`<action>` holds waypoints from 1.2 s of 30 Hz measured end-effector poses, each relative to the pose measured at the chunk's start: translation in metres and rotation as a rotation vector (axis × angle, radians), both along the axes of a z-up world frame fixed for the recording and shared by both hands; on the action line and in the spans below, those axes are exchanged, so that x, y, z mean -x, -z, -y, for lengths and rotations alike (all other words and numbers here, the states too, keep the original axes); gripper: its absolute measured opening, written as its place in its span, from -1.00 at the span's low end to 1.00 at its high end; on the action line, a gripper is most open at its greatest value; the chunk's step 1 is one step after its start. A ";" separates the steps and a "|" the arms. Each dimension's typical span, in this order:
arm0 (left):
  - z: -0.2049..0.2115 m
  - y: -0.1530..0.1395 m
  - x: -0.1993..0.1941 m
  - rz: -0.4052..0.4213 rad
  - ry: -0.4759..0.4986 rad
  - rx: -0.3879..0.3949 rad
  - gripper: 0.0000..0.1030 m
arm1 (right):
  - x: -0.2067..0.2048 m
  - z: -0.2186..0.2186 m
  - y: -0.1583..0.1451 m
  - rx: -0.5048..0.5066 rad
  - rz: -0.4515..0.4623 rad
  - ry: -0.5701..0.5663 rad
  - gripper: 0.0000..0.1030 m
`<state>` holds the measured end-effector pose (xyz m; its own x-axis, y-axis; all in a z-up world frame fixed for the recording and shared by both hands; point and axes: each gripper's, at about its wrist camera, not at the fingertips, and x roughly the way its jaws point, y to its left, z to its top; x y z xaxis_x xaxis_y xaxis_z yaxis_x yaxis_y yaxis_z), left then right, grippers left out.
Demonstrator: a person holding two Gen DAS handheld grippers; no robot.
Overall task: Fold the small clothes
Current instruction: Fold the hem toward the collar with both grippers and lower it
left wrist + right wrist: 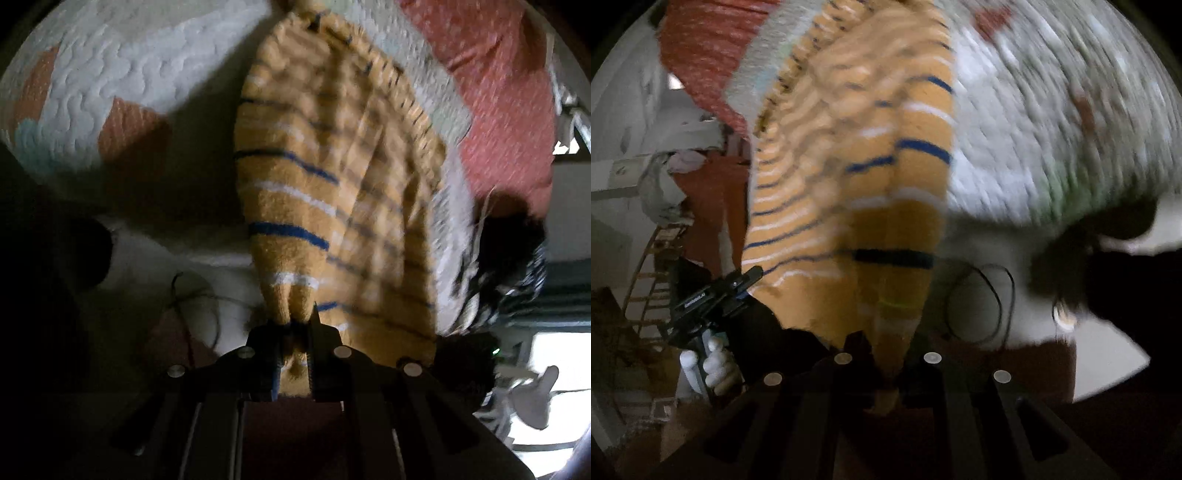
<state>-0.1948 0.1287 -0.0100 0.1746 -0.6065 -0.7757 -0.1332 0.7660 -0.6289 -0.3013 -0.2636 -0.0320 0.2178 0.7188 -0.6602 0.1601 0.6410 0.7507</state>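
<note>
The left hand-held gripper (295, 332) is clamped on one edge of the yellow striped garment (325, 177), and the right hand-held gripper (886, 369) pinches another edge, so the cloth hangs spread between them above the quilted bed (110, 74), probably to straighten it before laying it flat for folding. A red pillow (498, 92) lies toward the bed's far edge, beyond the garment.

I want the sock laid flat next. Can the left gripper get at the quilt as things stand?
Probably not yet. The left gripper is shut on the yellow striped sock, which hangs between it and the quilt. The right gripper pinches the same sock too.
</note>
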 end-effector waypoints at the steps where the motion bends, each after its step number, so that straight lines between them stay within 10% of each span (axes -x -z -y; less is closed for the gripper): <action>1: -0.004 -0.008 -0.007 0.018 -0.013 0.023 -0.80 | -0.009 0.001 -0.009 0.000 0.038 -0.007 -0.83; 11: 0.004 -0.081 -0.138 0.199 -0.091 0.066 -0.80 | -0.167 0.012 -0.094 0.010 0.313 0.083 -0.83; 21: 0.021 -0.048 -0.293 0.080 -0.204 0.004 -0.78 | -0.326 0.028 -0.059 0.013 0.246 0.242 -0.72; 25: 0.020 -0.019 -0.326 0.032 -0.230 0.076 -0.74 | -0.349 0.049 -0.032 -0.070 0.255 0.316 -0.13; 31: 0.009 -0.026 -0.342 0.087 -0.275 0.260 -0.28 | -0.357 0.067 -0.020 -0.186 0.220 0.405 -0.04; 36: -0.006 -0.053 -0.335 0.163 -0.339 0.265 -0.03 | -0.354 0.075 -0.040 -0.195 0.288 0.421 0.26</action>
